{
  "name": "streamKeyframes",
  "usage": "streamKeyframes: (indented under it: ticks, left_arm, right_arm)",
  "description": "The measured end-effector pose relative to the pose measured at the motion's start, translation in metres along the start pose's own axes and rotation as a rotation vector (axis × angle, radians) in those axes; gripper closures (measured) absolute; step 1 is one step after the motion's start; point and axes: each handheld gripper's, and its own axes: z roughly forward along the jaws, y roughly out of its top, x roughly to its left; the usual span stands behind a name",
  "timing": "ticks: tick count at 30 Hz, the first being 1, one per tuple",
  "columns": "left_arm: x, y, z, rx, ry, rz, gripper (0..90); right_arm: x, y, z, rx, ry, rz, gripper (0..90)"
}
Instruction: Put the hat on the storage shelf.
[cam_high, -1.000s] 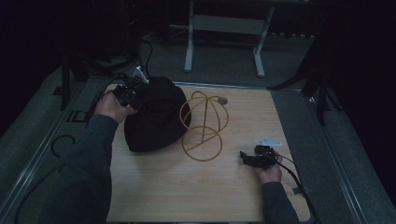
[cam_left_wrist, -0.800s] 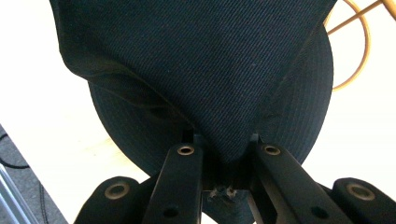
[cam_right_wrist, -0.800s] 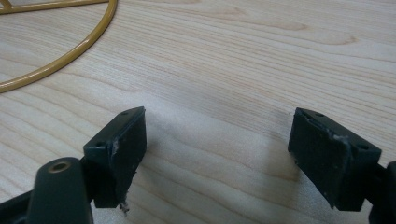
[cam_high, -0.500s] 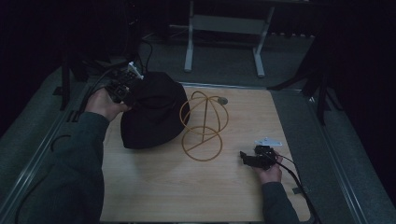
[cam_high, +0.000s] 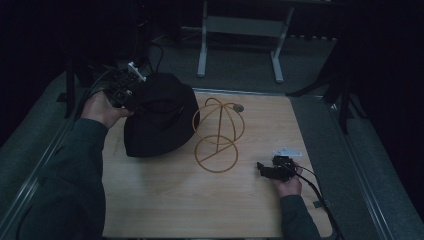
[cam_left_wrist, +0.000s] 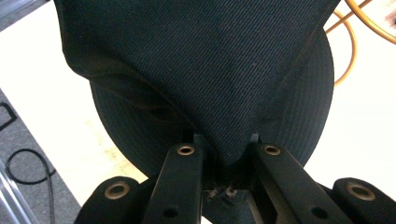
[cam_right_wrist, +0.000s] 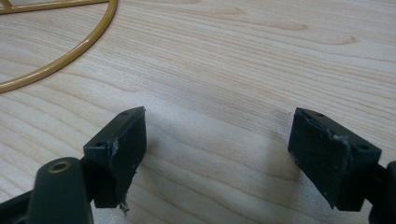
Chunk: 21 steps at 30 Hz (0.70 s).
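Observation:
A black brimmed hat (cam_high: 159, 119) lies on the left part of the wooden table (cam_high: 165, 200), its left edge lifted. My left gripper (cam_high: 131, 98) is shut on the hat's brim (cam_left_wrist: 224, 154) at that raised edge; the cloth bunches between the two black jaws. To the right of the hat stands a yellow wire hat stand (cam_high: 218, 133), with a ring base and upright loops. My right gripper (cam_high: 264, 170) rests low on the table at the right, open, with bare wood between its pads (cam_right_wrist: 122, 149). Part of the stand's ring base (cam_right_wrist: 70, 51) curves ahead of it.
A metal frame with two legs (cam_high: 240, 30) stands on the grey floor beyond the table. Dark posts rise at the left (cam_high: 70, 85) and right (cam_high: 344, 100) of the table. Black cables (cam_high: 100, 80) trail from the left gripper off the table's left side.
My left gripper has risen and pulled back to the left with the hat's brim, tilting that edge up off the table. The right gripper has stayed where it was.

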Motion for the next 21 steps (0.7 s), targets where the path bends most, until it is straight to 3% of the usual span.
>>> streamKeyframes:
  ticks: [6,13,21]
  left_arm:
    - [0.006,-0.004,-0.012,-0.049,-0.019,-0.015,85.7]
    - [0.011,-0.009,-0.020,-0.075,-0.009,-0.027,85.7]
    - [0.012,-0.013,-0.029,-0.112,-0.031,-0.015,85.7]
  right_arm:
    - [0.000,0.000,0.000,0.000,0.001,0.000,19.2]
    - [0.000,0.000,0.000,0.000,0.001,-0.001,19.2]
    - [0.000,0.000,0.000,0.000,0.001,-0.001,19.2]
